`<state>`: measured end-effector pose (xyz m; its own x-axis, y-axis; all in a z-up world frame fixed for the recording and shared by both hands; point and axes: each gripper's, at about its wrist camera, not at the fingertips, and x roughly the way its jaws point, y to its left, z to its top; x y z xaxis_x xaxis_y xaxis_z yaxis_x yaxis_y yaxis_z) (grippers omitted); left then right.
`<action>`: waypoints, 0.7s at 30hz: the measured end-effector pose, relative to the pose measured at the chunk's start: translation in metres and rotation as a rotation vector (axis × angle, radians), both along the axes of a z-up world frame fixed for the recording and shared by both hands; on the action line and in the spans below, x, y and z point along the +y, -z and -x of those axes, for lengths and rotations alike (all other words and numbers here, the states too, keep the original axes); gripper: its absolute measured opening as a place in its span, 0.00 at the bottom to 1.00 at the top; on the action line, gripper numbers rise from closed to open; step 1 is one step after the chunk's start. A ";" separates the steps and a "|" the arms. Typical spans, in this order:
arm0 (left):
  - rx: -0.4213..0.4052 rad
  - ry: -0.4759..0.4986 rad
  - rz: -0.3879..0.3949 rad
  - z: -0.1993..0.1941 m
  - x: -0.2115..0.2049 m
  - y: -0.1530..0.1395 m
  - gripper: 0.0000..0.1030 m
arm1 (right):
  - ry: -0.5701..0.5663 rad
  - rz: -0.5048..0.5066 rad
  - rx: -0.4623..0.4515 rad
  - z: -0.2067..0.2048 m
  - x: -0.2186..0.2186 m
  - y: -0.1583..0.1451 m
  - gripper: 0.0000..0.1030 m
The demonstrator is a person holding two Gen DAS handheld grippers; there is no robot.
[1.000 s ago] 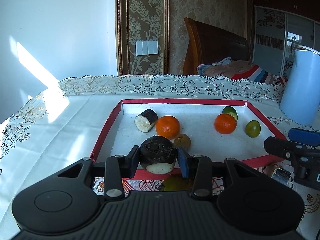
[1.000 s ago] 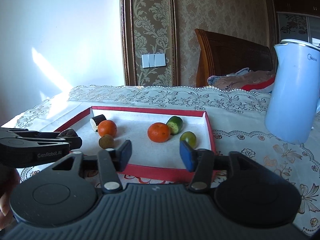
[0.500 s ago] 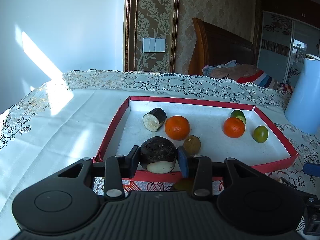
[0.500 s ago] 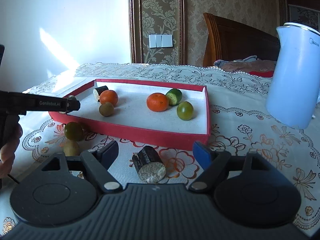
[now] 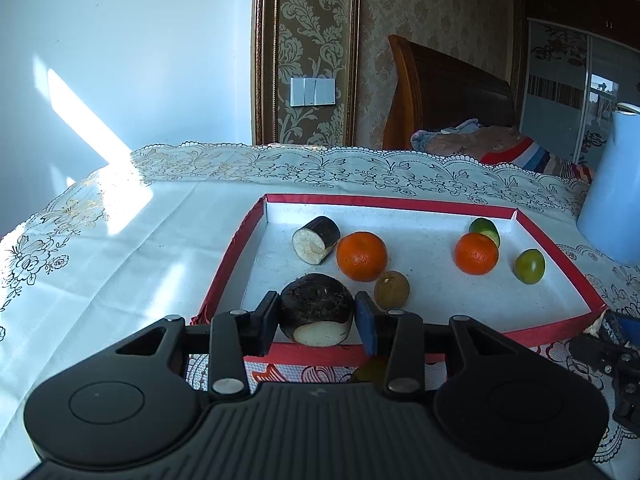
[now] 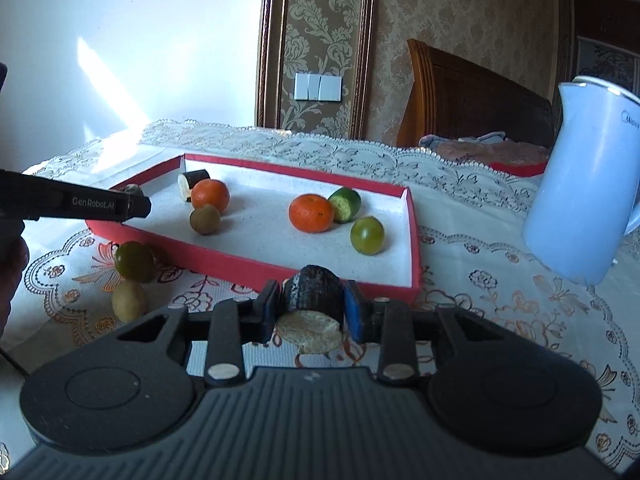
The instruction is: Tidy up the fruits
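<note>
Grippers both loaded: left gripper (image 5: 316, 318) pinches a dark chunk (image 5: 317, 309) over the tray (image 5: 224, 280) near-left corner, right gripper (image 6: 310, 312), jaws just closed, pinches another dark piece (image 6: 316, 294) off the tablecloth (image 6: 500, 304) by the tray's near-right corner; next, prob. lift & set both inside w/o clipping the rim.

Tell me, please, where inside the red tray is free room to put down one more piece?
The red tray has a bare strip in the middle, between the left orange and the right orange. The far right corner behind the cucumber piece is bare too. The left end is crowded.
</note>
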<state>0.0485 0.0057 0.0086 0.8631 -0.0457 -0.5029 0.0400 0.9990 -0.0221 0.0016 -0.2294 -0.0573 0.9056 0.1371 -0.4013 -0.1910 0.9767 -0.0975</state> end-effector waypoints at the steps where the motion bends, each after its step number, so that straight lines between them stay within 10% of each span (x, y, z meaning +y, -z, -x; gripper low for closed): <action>1: 0.004 -0.008 -0.001 -0.002 0.001 0.000 0.39 | 0.004 -0.001 -0.010 -0.004 0.000 -0.005 0.31; 21: 0.086 -0.066 -0.105 -0.049 -0.011 0.017 0.39 | 0.094 -0.015 0.142 -0.101 0.004 0.015 0.31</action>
<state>0.0978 -0.0049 -0.0082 0.8162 0.0663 -0.5740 -0.0229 0.9963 0.0824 0.1027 -0.2251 -0.0721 0.8489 0.0616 -0.5249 -0.1096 0.9921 -0.0609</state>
